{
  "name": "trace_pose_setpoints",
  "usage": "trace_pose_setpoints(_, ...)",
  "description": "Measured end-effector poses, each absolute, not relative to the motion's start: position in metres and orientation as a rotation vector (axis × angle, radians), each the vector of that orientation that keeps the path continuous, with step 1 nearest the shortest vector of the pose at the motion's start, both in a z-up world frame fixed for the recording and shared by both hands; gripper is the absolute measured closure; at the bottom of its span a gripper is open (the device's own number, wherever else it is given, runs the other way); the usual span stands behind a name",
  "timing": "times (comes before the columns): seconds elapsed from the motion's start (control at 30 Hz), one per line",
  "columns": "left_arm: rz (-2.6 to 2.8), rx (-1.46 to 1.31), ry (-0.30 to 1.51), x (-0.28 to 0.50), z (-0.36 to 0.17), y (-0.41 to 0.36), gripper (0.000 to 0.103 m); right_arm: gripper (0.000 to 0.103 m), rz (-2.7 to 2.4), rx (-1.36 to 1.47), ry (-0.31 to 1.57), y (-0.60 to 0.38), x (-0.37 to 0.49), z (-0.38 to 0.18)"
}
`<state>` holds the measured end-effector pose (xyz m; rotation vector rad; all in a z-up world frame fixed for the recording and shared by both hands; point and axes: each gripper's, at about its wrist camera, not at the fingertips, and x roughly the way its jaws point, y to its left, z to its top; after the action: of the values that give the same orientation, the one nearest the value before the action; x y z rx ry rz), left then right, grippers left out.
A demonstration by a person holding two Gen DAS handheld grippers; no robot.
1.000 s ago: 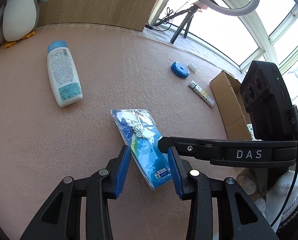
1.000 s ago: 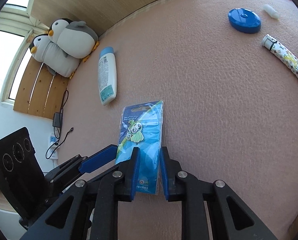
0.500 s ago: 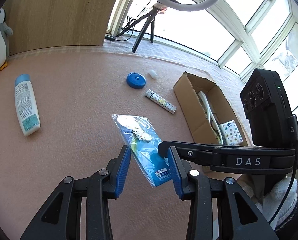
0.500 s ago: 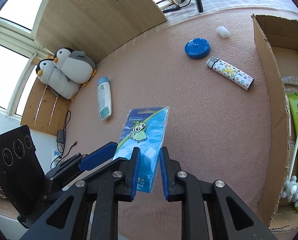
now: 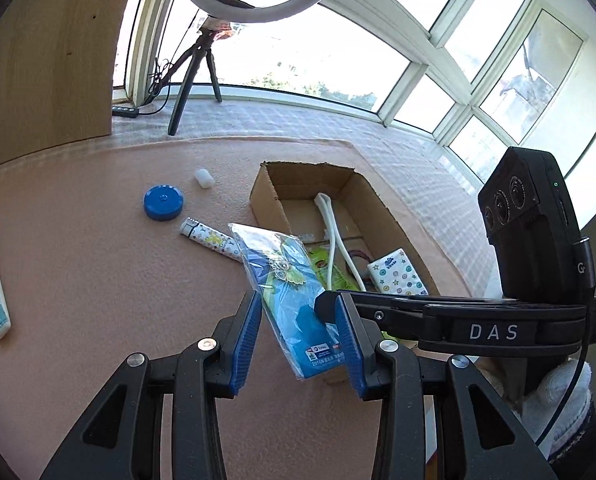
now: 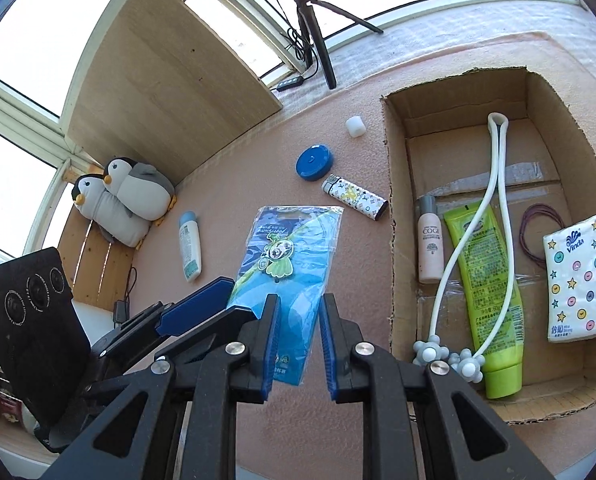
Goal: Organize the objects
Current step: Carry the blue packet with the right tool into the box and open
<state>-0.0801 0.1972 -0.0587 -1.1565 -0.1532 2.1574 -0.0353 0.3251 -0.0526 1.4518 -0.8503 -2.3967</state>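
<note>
Keychain packet (image 6: 286, 268) is riding in the air, clamped at its near end by the right tongs (image 6: 296, 344). A second ago it was hanging over bare worktop (image 6: 226, 184); now it is nearing the cardboard box (image 6: 393, 208), so the drop looks close. Its long axis is running near to far, hanger end pointing far. Left tongs (image 5: 298, 340) are spread wide, holding nothing.

Home sunroom (plush penguins (image 6: 126, 200), bay windows (image 5: 477, 80)).
</note>
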Motion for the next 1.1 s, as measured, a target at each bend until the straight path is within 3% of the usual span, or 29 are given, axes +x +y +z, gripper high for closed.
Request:
trace_pose_setpoints(0.57, 2.026, -1.186, -0.056, -0.078, -0.073, 0.284, 0.061, 0.084, -2.581, 1.473, -0.943, 0.409, -0.008, -0.052)
trace_pose_setpoints(1.1, 2.158, -1.216, -0.053, -0.087, -0.067, 0.225, 0.058, 0.062, -2.618, 1.477, -0.814, 0.376, -0.021, -0.047)
